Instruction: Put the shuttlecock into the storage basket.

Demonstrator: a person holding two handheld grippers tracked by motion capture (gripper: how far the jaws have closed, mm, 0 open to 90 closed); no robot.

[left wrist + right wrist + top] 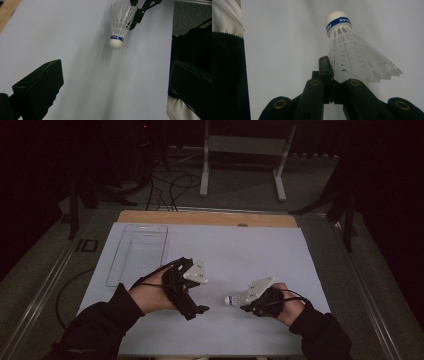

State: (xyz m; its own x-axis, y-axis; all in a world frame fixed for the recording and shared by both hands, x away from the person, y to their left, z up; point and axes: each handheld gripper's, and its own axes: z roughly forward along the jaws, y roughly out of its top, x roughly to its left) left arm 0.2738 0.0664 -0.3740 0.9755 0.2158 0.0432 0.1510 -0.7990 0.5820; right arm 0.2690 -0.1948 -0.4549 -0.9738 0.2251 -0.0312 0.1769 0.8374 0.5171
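A white plastic shuttlecock with a blue band under its cork hangs just above the white sheet. My right gripper is shut on the rim of its skirt, cork pointing left. The right gripper view has the skirt pinched between the closed jaws of that gripper. My left gripper is a short way left of the shuttlecock, open, with nothing between its jaws. In the left gripper view the wide-set jaws of the left gripper face the shuttlecock, which the right gripper holds farther off.
A clear plastic tray lies on the sheet's far left part. The wooden table edge runs along the back. A white metal stand and cables are on the floor beyond.
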